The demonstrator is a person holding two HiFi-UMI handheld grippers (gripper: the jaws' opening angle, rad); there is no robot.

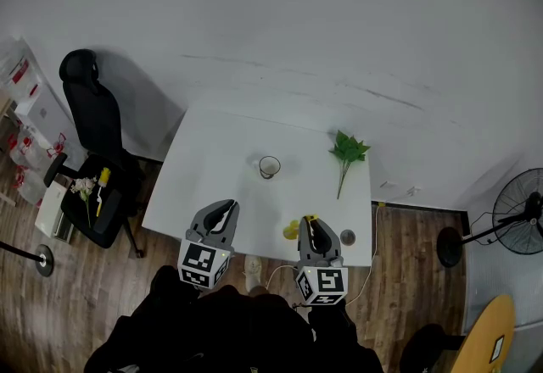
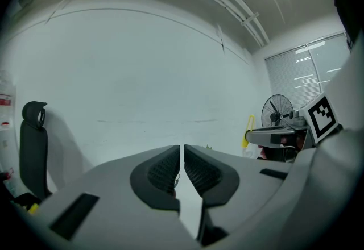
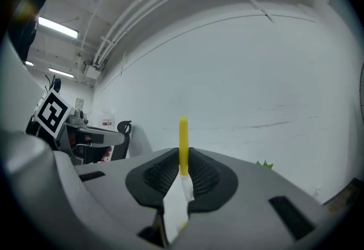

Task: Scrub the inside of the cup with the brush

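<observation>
A small glass cup (image 1: 269,166) stands upright near the middle of the white table (image 1: 212,151). My right gripper (image 1: 310,225) hovers over the table's near edge, shut on a yellow brush (image 1: 293,230). In the right gripper view the brush's yellow handle (image 3: 183,144) sticks up between the pads of the right gripper (image 3: 183,158). My left gripper (image 1: 224,212) is at the near edge, left of the right one. In its own view the left gripper (image 2: 182,151) is shut with nothing between the pads. Both grippers are well short of the cup.
A green leafy sprig (image 1: 346,151) lies right of the cup. A small round object (image 1: 347,236) sits at the table's near right corner. A black office chair (image 1: 97,151) holding flowers stands left of the table, and a floor fan (image 1: 517,214) stands to the right.
</observation>
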